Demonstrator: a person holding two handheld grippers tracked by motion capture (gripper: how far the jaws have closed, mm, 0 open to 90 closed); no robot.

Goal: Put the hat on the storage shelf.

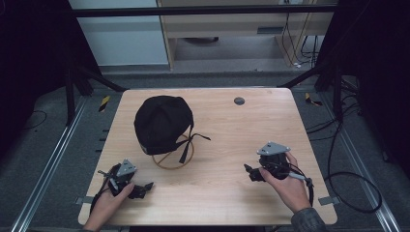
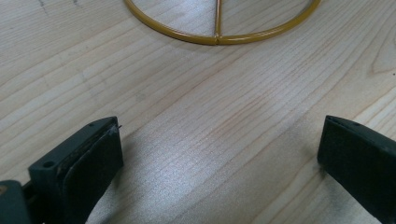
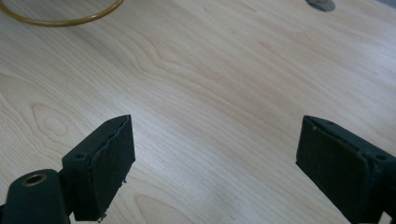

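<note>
A black cap [image 1: 162,121] rests on a yellow wire stand whose ring base [image 1: 172,159] lies on the wooden table [image 1: 232,140], left of centre. A black strap hangs from the cap toward the right. My left gripper [image 1: 143,190] sits near the front left edge, open, with bare wood between its jaws; the ring base [image 2: 219,38] shows ahead of it. My right gripper [image 1: 251,172] rests at the front right, open and holding nothing, pointing left. The ring base [image 3: 60,18] appears at the far left of the right gripper view.
A small round grey disc [image 1: 239,100] is set into the table near its back edge; the same grey disc [image 3: 321,4] shows in the right gripper view. Black cables [image 1: 348,193] lie on the floor to the right. Metal rails run along both table sides.
</note>
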